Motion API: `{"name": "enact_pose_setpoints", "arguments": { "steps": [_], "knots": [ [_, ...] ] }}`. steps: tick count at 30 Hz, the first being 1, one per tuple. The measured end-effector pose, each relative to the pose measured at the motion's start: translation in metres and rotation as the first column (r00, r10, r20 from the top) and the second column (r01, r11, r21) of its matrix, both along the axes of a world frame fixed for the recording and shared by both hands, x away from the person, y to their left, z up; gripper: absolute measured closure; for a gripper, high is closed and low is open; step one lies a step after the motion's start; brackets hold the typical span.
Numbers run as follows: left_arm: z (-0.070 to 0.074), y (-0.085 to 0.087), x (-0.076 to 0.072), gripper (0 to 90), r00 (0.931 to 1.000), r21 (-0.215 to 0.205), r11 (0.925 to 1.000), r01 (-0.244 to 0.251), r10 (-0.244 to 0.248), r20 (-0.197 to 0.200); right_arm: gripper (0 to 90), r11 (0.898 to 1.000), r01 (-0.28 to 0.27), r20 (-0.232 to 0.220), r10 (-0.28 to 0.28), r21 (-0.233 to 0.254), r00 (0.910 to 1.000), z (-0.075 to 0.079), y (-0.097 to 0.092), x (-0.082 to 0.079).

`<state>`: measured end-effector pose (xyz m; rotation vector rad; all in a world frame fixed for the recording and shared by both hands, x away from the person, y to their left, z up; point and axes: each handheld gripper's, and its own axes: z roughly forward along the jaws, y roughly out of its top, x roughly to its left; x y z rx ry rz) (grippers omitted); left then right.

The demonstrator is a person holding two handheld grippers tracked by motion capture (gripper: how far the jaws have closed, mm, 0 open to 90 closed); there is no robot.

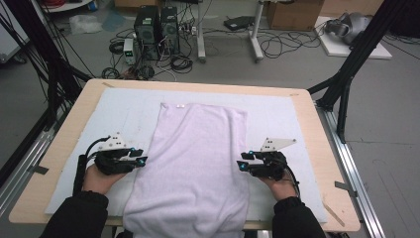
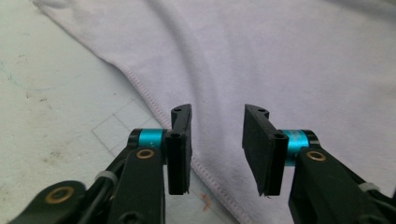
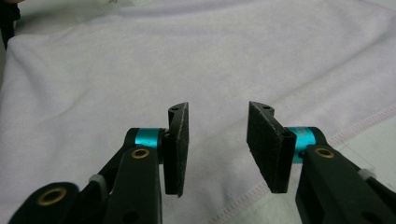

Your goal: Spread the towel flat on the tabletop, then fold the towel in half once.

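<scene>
I see a grey floor (image 1: 391, 124) beyond my wooden table (image 1: 317, 144), two computer towers (image 1: 157, 27) past its far edge, tangled cables (image 1: 277, 44) beside them, cardboard box (image 1: 294, 14) farther right

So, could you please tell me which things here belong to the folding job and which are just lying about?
In the job:
- pale lilac towel, spread flat down the table, its near end over the edge
- left gripper, jaws open at the towel's left hem
- right gripper, jaws open at the right hem
- white mat beneath

Lying about:
- computer towers
- floor cables
- cardboard box
</scene>
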<state>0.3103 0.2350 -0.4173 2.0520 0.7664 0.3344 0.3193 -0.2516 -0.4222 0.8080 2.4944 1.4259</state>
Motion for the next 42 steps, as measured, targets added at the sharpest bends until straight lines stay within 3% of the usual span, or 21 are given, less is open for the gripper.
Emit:
{"name": "enact_pose_setpoints", "arguments": {
  "steps": [6, 11, 18, 32, 42],
  "knots": [
    [0.005, 0.001, -0.006, 55.3, 0.9997, -0.063, 0.9978, 0.019, -0.018, 0.013, 48.7, 0.999, -0.010, 0.013, 0.011, -0.031, 0.9999, 0.000, 0.010, -0.005],
    [0.004, -0.002, -0.003, 51.7, 0.9993, -0.057, 0.9977, 0.036, -0.035, 0.015, 45.0, 0.998, -0.005, 0.032, 0.006, -0.056, 0.9995, 0.000, 0.011, -0.007],
    [0.005, -0.003, -0.002, 49.9, 0.9992, -0.067, 0.9972, 0.031, -0.030, 0.026, 42.5, 0.999, 0.008, 0.042, -0.006, -0.052, 0.9991, 0.000, 0.008, -0.011],
    [0.003, -0.005, -0.001, 47.5, 0.9991, -0.048, 0.9983, 0.033, -0.031, 0.029, 41.3, 0.997, -0.006, 0.035, 0.009, -0.075, 0.9993, -0.003, 0.011, -0.011],
    [-0.003, -0.010, -0.002, 45.5, 0.9990, 0.015, 0.9993, 0.035, -0.036, 0.026, 38.3, 0.997, -0.020, 0.044, 0.024, -0.079, 0.9987, -0.003, 0.013, -0.013]
  ]
}}
